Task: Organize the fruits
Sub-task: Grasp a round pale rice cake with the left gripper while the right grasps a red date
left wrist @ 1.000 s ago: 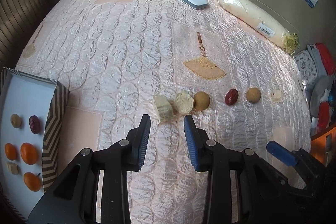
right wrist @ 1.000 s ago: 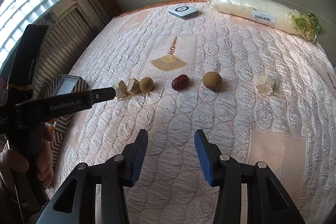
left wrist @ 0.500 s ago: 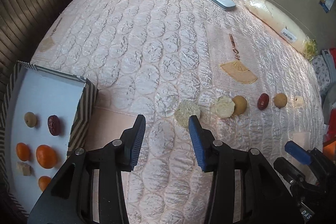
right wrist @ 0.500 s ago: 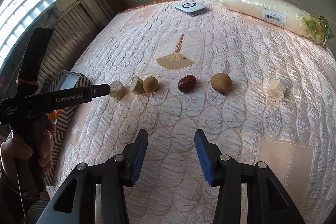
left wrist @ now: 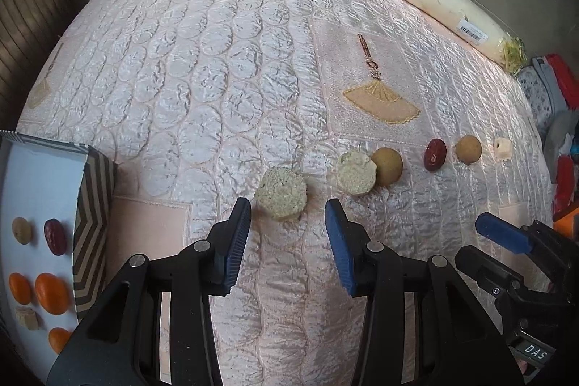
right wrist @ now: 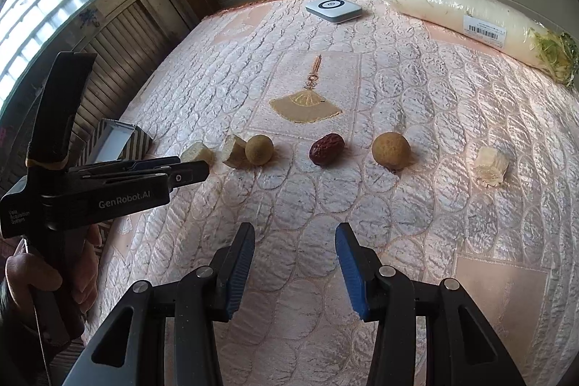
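A: Nearest item?
B: Left gripper (left wrist: pixel 287 216), jaws parted, empty; a pale chunk (left wrist: pixel 281 192) lies just beyond the tips on the quilt (left wrist: pixel 217 67).
A: Handling?
B: Looks light, crumbly; pinch its cut sides gently.
A: Farther?
B: Right gripper (right wrist: pixel 294 241) parted, empty; date (right wrist: pixel 326 149) beyond.

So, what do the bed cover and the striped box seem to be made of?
Cover: looks like quilted satin-type fabric, pale pink; it shines in the light, wrinkles, and has stitched ovals and an embroidered fan.
Box: probably printed cardboard; thin stiff walls, matte chevron stripes outside, plain smooth white inside. I cannot be sure.
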The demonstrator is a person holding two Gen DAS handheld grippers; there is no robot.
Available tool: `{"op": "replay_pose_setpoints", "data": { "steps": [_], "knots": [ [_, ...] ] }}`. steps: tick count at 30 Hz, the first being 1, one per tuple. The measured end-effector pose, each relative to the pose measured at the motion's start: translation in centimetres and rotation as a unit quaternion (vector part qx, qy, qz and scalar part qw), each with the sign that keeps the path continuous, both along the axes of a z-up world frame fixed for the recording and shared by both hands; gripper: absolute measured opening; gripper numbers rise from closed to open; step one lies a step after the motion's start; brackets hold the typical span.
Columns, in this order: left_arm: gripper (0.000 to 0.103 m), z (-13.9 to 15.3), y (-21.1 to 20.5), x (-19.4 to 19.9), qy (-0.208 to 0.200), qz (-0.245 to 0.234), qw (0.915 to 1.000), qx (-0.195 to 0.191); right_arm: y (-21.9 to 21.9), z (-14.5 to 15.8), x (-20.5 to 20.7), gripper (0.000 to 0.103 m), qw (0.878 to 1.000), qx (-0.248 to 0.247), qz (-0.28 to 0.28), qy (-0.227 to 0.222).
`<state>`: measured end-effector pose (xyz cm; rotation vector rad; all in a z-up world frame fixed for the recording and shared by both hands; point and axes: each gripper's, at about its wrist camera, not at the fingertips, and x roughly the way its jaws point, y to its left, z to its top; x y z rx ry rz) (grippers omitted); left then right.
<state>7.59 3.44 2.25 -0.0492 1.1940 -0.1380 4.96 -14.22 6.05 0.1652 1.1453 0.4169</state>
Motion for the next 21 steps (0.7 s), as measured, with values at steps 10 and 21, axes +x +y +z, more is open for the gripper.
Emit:
{"op": "replay_pose_setpoints", "data": {
  "steps": [10, 21],
  "knots": [
    [0.028, 0.1, 0.8, -0.2, -0.013, 0.005, 0.9999, -0.005, 0.2, -0.4, 3.0, 0.044, 1.0, 0.006, -0.003, -0.017],
    [0.028, 1.1, 1.4, -1.1, -0.019, 0.013, 0.9997, -0.012, 1.1, -2.3, 6.4, 0.042, 0.998, -0.042, 0.031, -0.034]
  ]
}}
